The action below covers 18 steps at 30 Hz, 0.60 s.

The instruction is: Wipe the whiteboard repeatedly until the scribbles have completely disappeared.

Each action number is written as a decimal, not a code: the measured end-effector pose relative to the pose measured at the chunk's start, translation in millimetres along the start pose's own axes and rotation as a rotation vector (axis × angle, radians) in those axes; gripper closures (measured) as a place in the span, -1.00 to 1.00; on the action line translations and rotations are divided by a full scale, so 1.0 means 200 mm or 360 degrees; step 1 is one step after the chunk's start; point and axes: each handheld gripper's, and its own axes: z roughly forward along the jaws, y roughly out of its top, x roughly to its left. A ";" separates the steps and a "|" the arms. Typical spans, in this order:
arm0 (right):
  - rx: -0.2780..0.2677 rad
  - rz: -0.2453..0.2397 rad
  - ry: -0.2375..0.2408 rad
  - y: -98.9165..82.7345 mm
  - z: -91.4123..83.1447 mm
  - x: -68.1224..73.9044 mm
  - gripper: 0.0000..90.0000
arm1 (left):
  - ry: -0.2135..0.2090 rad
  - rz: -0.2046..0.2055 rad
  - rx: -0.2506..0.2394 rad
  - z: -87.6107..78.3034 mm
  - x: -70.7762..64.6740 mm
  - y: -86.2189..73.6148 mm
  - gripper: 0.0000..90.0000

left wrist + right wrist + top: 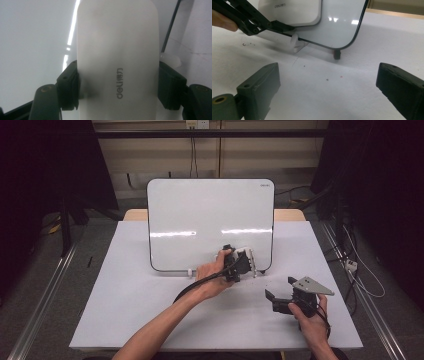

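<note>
While the left gripper (239,266) pinched one smooth white plastic eraser (117,60) between its two black jaws, that rounded oblong block with grey "deli" lettering sat against the lower right part of the single glossy whiteboard (200,220). The whiteboard, a rounded-cornered panel with a thin dark rim, stood tilted on the matte white table (125,295), propped on a small white clip (295,43) and a dark foot (336,54). Further right, the right gripper (281,287) rested low over the table just beside the board's corner, its two blocky, rubbery black jaws spread wide with nothing between them. One grey three-cornered plate (312,285) topped it.
</note>
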 end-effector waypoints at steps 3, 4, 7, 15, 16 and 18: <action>-0.0001 -0.0002 0.0000 0.00 0.00 0.00 -0.88 | -0.0002 -0.0100 -0.0024 -0.01 0.02 -0.04 -0.31; -0.0001 -0.0001 -0.0002 0.00 0.00 0.00 -0.88 | -0.0008 -0.0135 -0.0032 -0.02 0.03 -0.06 -0.31; 0.0000 -0.0003 -0.0003 0.00 0.00 0.00 -0.88 | -0.0063 -0.0234 -0.0082 -0.03 0.08 -0.10 -0.31; -0.0003 -0.0004 -0.0008 0.00 0.00 0.01 -0.88 | -0.0222 -0.0503 -0.0243 -0.07 0.14 -0.19 -0.31; -0.0004 -0.0003 -0.0010 0.01 0.00 0.01 -0.88 | -0.0237 -0.0531 -0.0271 -0.08 0.15 -0.19 -0.31; -0.0012 0.0006 -0.0009 0.01 0.01 0.01 -0.88 | -0.0240 -0.0565 -0.0304 -0.10 0.17 -0.20 -0.31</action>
